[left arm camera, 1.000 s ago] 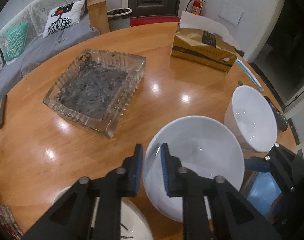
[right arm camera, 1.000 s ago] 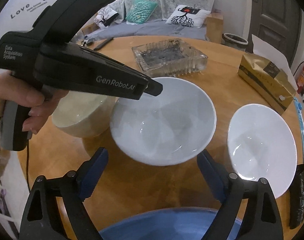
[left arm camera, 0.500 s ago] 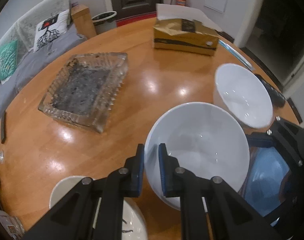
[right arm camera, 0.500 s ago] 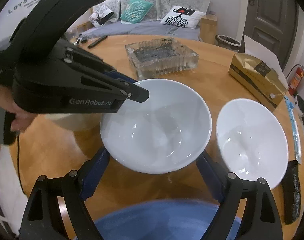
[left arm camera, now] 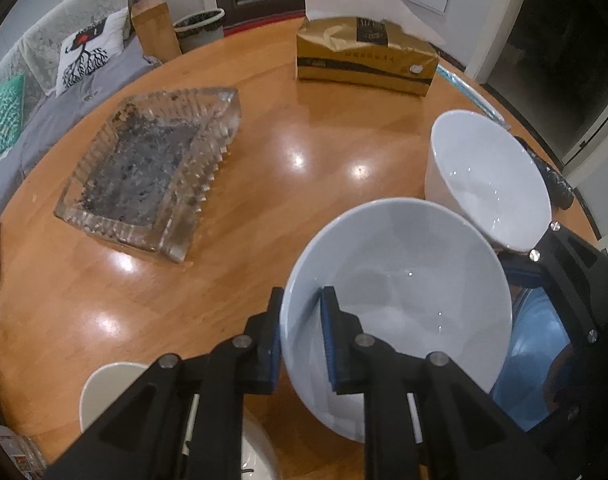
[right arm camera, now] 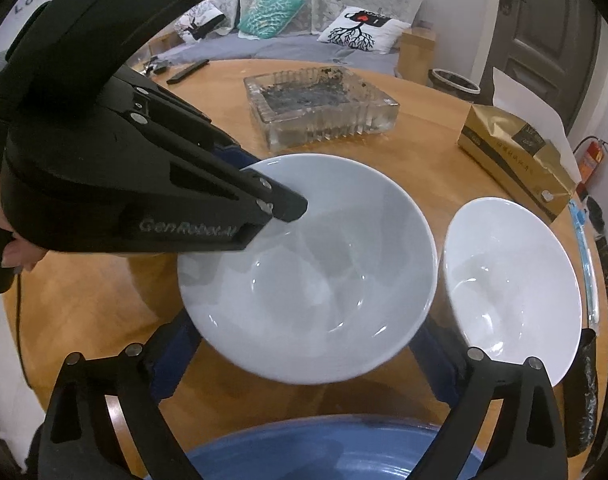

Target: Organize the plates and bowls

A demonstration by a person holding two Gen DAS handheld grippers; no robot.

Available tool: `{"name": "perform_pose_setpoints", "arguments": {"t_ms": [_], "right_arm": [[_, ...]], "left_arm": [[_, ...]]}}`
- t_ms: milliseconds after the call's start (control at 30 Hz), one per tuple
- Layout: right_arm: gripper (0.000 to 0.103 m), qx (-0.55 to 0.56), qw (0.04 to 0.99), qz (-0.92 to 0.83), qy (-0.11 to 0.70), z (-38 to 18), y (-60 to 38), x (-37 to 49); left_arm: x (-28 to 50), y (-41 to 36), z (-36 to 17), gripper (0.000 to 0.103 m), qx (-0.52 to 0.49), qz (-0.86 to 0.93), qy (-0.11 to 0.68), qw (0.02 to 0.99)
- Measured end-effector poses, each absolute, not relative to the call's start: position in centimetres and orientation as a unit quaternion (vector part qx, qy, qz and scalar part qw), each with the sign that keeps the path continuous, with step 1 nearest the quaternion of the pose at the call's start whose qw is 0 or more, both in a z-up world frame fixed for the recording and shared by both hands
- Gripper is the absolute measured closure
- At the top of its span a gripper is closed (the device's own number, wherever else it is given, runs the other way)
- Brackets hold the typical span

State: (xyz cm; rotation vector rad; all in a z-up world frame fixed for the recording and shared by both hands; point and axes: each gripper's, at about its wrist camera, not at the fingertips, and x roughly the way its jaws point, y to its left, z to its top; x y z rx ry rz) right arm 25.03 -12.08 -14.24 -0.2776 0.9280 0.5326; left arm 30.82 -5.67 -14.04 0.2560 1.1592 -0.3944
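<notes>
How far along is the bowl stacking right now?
Nothing looks stacked yet. In hand: the left tool pinches the rim of the large pale-grey bowl, lifted; the right tool's jaws are opening beneath it. Left: the smaller white bowl, blue dish and cream bowl.

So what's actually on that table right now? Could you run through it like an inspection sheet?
Surface: round wooden table, glossy.
Job's things: large white bowl, pinched at its rim; second white bowl beside it; cream bowl at the near edge; blue dish below the right tool.
Clutter: glass tray with dark residue, gold tissue pack, dark remote.
Grippers: left tool shut on the large bowl's rim; right tool opening, straddling that bowl without touching.
Cables: thin cord under the hand.
Surroundings: sofa with cushions, door, fire extinguisher.
</notes>
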Motion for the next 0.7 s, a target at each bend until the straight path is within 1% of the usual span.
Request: {"name": "perform_pose_setpoints", "arguments": {"t_ms": [100, 333, 700], "right_arm": [[0.006, -0.135, 0.852, 0.247, 0.442, -14.3, -11.8, 25.2], [0.007, -0.136, 0.858, 0.232, 0.438, -14.6, -11.6, 25.3], [0.007, -0.135, 0.878, 0.235, 0.393, -11.1, -11.1, 23.3]], "left_arm": [[30.9, -5.8, -14.4, 0.088, 0.121, -0.185, 0.546, 0.808], [30.5, -5.8, -14.0, 0.088, 0.114, -0.187, 0.541, 0.812], [28.3, -4.3, -9.3, 0.088, 0.109, -0.175, 0.506, 0.838]]}}
